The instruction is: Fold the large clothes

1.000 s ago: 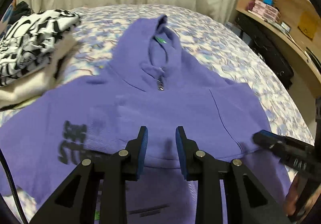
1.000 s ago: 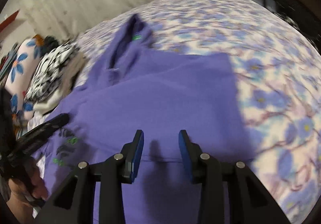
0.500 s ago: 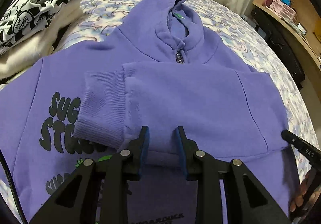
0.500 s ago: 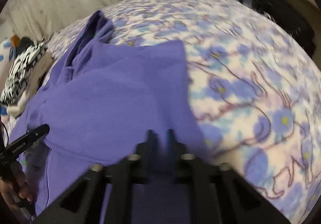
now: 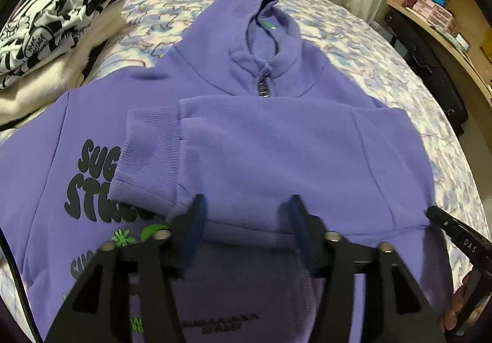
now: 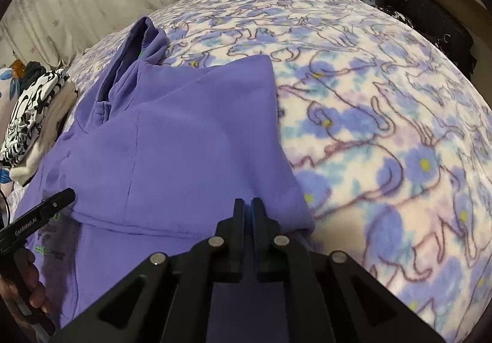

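We are looking at a bed [image 6: 399,115] with the hoodie [image 5: 246,158] lying flat across it, one sleeve [image 5: 215,143] folded over the chest, its cuff [image 5: 144,158] at nine o'clock. Our left claw [image 5: 246,220] is hanging wide open just above the sleeve's near edge at six o'clock. Our right claw [image 6: 247,207] is pressing its jaws together; whether cloth is pinched, we cannot tell. Judging risk: a thin pinch could be slipping loose, undoing the fold.

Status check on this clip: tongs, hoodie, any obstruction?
Left tongs open, over folded sleeve. Right tongs shut at purple hoodie edge; pinch unconfirmed. Folded clothes stack beside hoodie, not blocking.
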Motion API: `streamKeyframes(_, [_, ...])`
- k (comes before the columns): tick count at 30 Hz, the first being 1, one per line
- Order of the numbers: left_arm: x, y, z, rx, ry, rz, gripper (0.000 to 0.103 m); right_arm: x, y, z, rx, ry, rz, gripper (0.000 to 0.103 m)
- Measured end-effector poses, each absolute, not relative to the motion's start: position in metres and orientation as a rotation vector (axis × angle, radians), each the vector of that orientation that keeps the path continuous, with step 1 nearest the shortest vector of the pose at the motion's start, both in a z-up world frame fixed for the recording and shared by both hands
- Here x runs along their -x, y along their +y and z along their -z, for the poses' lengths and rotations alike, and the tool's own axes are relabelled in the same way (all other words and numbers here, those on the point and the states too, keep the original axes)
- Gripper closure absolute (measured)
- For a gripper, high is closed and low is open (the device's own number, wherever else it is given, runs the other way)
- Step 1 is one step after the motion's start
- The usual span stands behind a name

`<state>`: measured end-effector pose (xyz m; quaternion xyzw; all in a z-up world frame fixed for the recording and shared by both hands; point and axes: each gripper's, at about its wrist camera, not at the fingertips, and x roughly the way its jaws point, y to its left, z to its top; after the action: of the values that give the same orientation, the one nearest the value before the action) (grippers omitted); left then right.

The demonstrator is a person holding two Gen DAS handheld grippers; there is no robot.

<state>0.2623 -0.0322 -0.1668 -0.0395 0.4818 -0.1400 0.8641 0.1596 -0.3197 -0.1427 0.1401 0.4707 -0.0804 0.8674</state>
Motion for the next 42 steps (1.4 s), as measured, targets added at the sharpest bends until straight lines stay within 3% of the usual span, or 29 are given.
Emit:
streamKeyframes(2, [-0.254, -0.034, 0.161, 0.069, 0.989, 0.272, 0.030, -0.153, -0.318, 0.138, -0.307, 0.979, 0.159, 0.087])
streamKeyframes(7, [-0.231, -0.036, 0.145, 0.067, 0.971, 0.288, 0.029, -0.136, -0.309, 0.128, -0.315, 0.970, 0.156, 0.065])
streamKeyframes(22, [-0.150, -0.013, 0.101, 0.049, 0.928, 0.259, 0.008, -0.087, -0.253, 0.102, -0.284, 0.972, 0.060, 0.065])
streamKeyframes(32, [-0.105, 0.029, 0.089, 0.049, 0.957, 0.235, 0.008, -0.066, -0.193, 0.095, -0.197, 1.019, -0.037, 0.065])
streamKeyframes(42, [-0.077, 0.127, 0.080, 0.135, 0.927, 0.132, 0.008, -0.065, -0.124, 0.082, -0.110, 1.021, -0.124, 0.064])
